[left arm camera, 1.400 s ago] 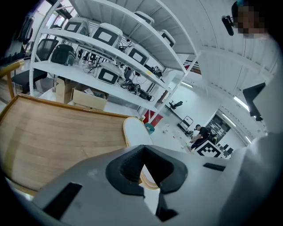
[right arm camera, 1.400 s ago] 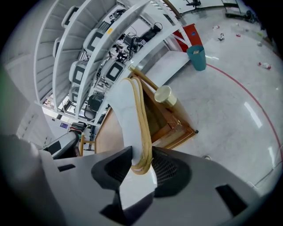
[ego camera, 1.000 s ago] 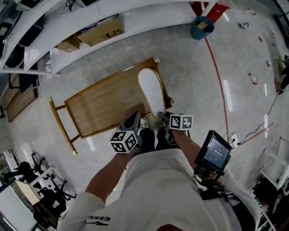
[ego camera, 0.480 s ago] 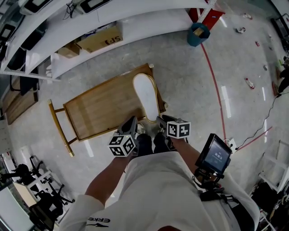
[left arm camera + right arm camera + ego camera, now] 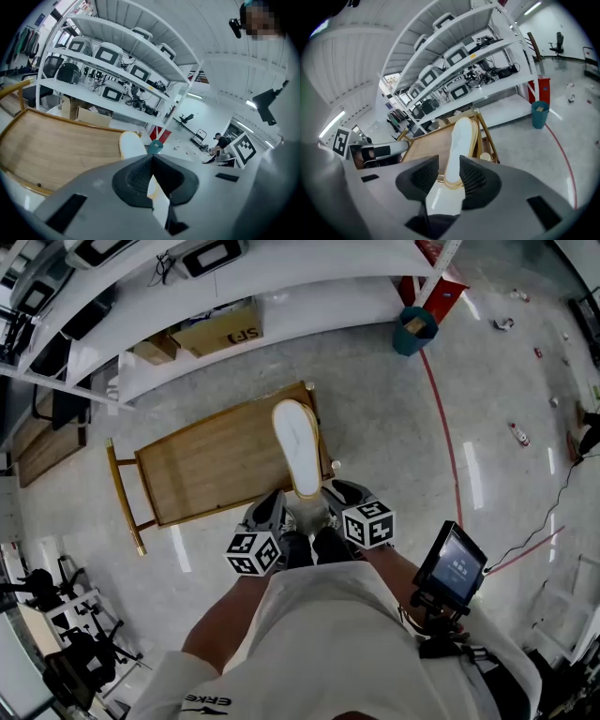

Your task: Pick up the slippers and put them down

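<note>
Over the right end of the wooden tabletop [image 5: 206,465], one slipper [image 5: 295,446] extends lengthwise away from the person. It is a long white oval with a tan-yellow rim. The right hand-held gripper [image 5: 323,491] is partly closed on its near end, with a pad against each side. The left hand-held gripper [image 5: 272,507] sits just beside it, jaw tips together and holding nothing.

"What's the right gripper [image 5: 449,162] got between its fingers [image 5: 474,180]?"

"The heel end of a white slipper [image 5: 461,136] with a tan rim, pinched between the black pads."

"And the rest of it?"

"The toe points away, along the wooden worktop's [image 5: 429,145] edge nearest the blue bin [image 5: 539,114]. White shelves [image 5: 478,51] stand behind."
</note>
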A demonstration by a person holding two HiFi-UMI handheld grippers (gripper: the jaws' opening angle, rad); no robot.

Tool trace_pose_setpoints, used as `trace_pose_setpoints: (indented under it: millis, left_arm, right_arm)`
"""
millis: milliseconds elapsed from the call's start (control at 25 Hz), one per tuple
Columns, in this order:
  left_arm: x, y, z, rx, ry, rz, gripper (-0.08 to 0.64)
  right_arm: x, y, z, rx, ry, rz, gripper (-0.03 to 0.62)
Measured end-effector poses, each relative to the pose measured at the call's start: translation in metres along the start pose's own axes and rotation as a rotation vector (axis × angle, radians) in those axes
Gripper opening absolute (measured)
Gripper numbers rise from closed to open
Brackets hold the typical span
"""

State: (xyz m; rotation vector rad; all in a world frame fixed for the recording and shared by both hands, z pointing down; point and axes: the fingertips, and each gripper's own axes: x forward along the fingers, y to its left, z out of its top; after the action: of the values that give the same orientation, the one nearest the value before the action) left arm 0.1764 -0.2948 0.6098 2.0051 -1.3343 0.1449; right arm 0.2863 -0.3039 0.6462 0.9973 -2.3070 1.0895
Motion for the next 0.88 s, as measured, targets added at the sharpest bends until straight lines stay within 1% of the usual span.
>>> trace_pose_setpoints:
  millis: [200, 320, 440, 560, 880]
  left_arm:
    - [-0.010, -0.019, 0.004, 0.012, -0.038, -0.051, 0.003]
    - [-0.016, -0.026, 0.008, 0.028, -0.054, -0.075, 0.003]
    - [-0.026, -0.028, 0.012, 0.047, -0.076, -0.091, 0.003]
    - [-0.038, -0.029, 0.012, 0.062, -0.094, -0.104, 0.003]
    - [-0.084, -0.034, 0.025, 0.074, -0.159, -0.161, 0.003]
  right_arm:
    - [-0.016, 0.029, 0.017, -0.093, -0.051, 0.061, 0.109]
    - [-0.025, 0.044, 0.025, -0.137, -0.079, 0.072, 0.056]
    - [-0.032, 0.059, 0.030, -0.175, -0.106, 0.073, 0.024]
    - [-0.036, 0.074, 0.028, -0.198, -0.125, 0.063, 0.009]
    - [-0.053, 0.121, 0.022, -0.250, -0.165, 0.022, 0.006]
